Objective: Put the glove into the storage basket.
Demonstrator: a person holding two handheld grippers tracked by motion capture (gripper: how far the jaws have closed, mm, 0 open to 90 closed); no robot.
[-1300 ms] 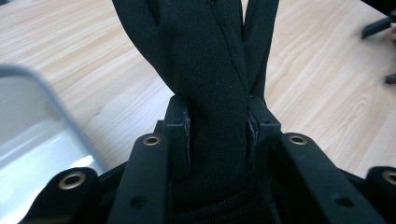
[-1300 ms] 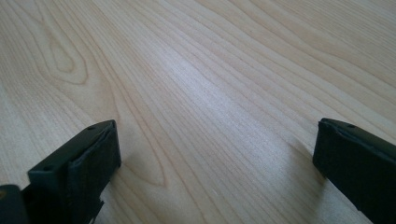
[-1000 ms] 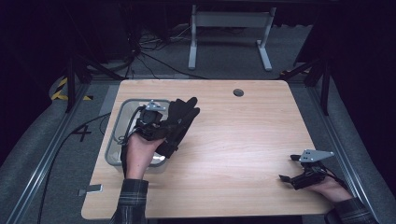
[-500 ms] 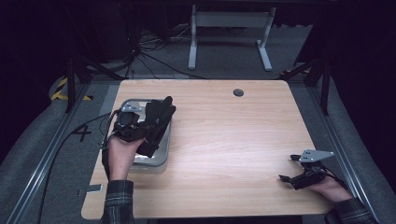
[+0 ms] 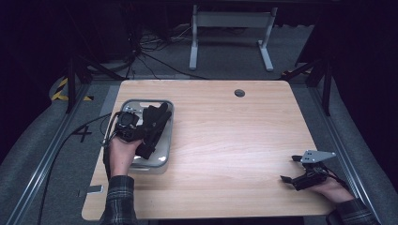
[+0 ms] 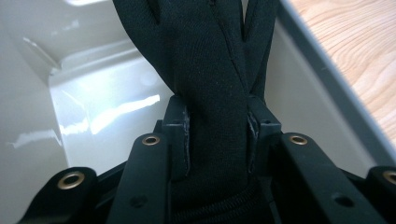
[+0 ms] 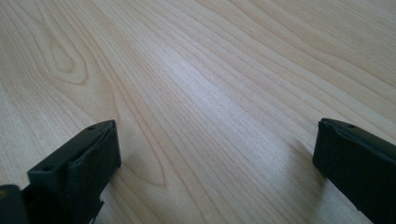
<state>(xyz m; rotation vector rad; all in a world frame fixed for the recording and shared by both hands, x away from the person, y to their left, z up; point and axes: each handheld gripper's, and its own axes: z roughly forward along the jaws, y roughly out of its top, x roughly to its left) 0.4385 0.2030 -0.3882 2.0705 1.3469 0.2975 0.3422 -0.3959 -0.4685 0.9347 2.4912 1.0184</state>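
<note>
The left claw [image 5: 141, 129] is clamped on a black glove [image 6: 210, 93] over the grey tray [image 5: 165, 140]. Best to lower it until the cloth settles inside, then let go (fingers may drape the rim). The right claw [image 5: 300, 177] rests wide apart, empty, on the surface [image 5: 234, 140].

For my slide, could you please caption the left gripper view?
Left gripper pinches a black glove above the grey tray.

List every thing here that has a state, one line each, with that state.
Left gripper: shut on the black glove, over the tray.
Black glove: held up, fingers hanging over the tray.
Tray: on the table, nothing seen lying in it.
Right gripper: open, holding nothing, low over the table.
</note>
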